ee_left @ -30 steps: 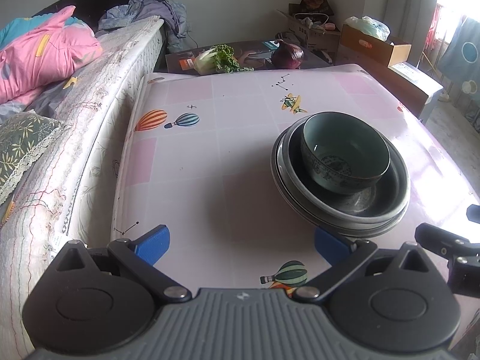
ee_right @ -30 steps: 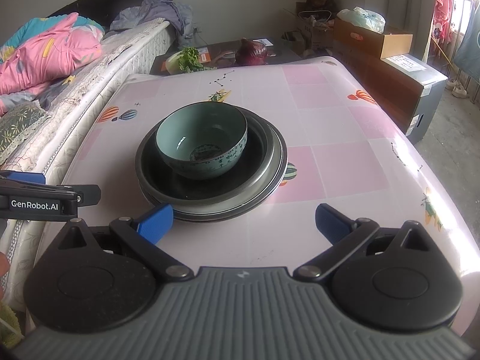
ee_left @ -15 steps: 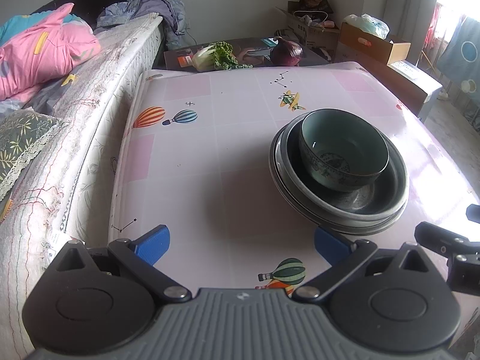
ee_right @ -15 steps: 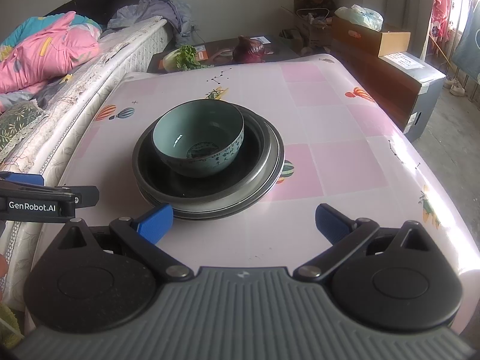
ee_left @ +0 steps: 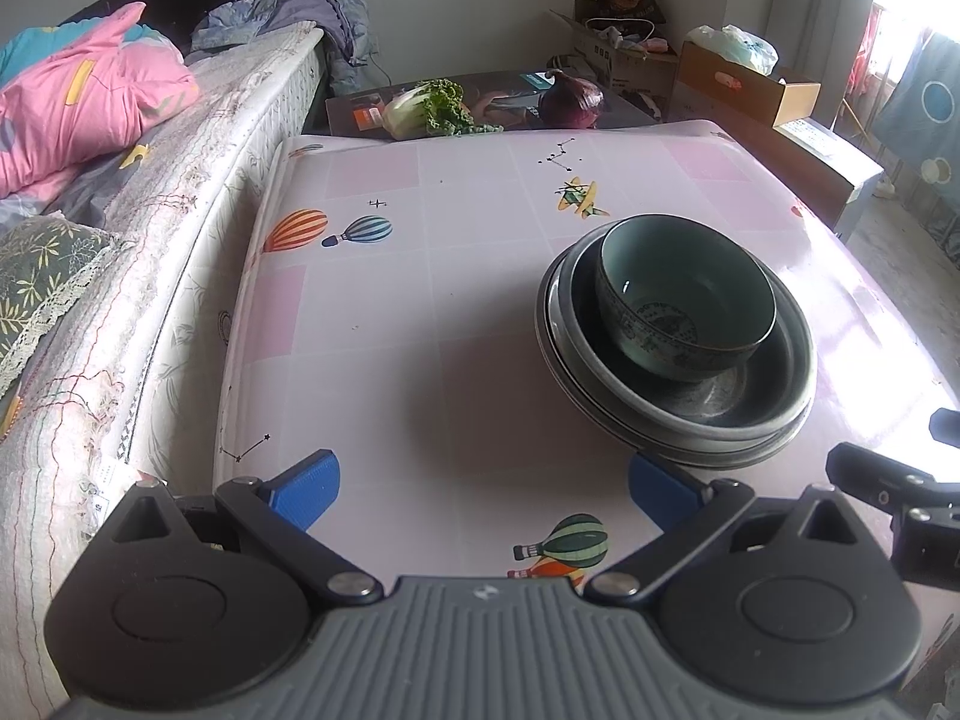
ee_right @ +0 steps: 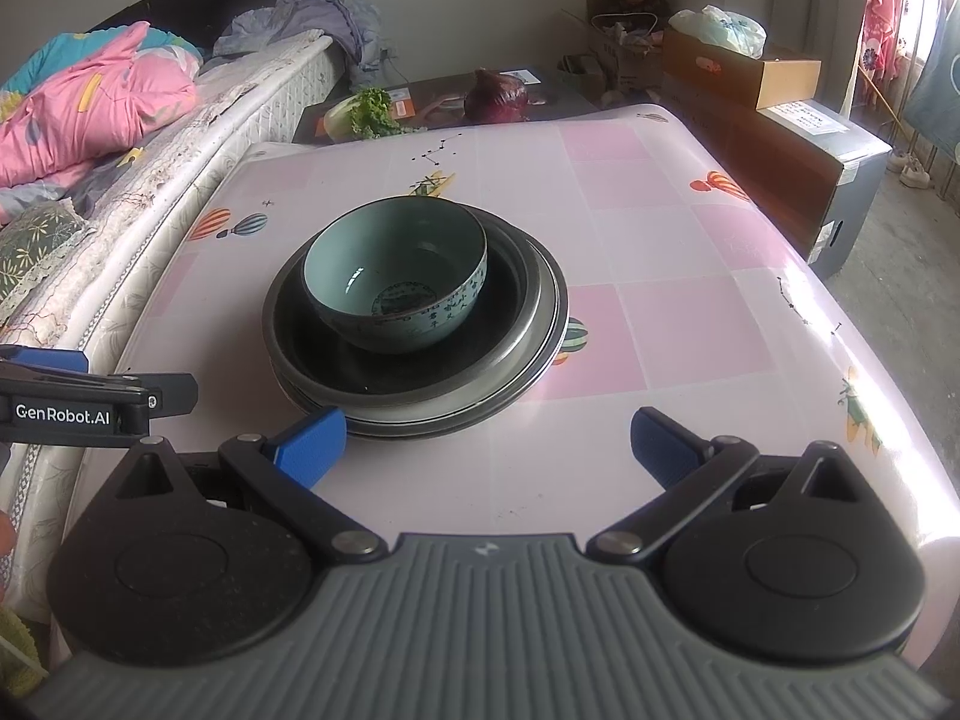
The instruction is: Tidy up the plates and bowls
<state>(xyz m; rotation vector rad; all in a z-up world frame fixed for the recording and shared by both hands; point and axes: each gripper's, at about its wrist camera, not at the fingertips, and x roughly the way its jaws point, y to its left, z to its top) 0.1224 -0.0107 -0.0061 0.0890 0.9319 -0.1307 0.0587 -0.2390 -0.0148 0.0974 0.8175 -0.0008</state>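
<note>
On the table (ee_right: 660,240), bowl (ee_right: 396,282) sits upright, mouth up.

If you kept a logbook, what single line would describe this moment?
left gripper: open, empty | right gripper: open, empty | bowl: sits in stacked plates | stack on table, ahead of both grippers
</note>
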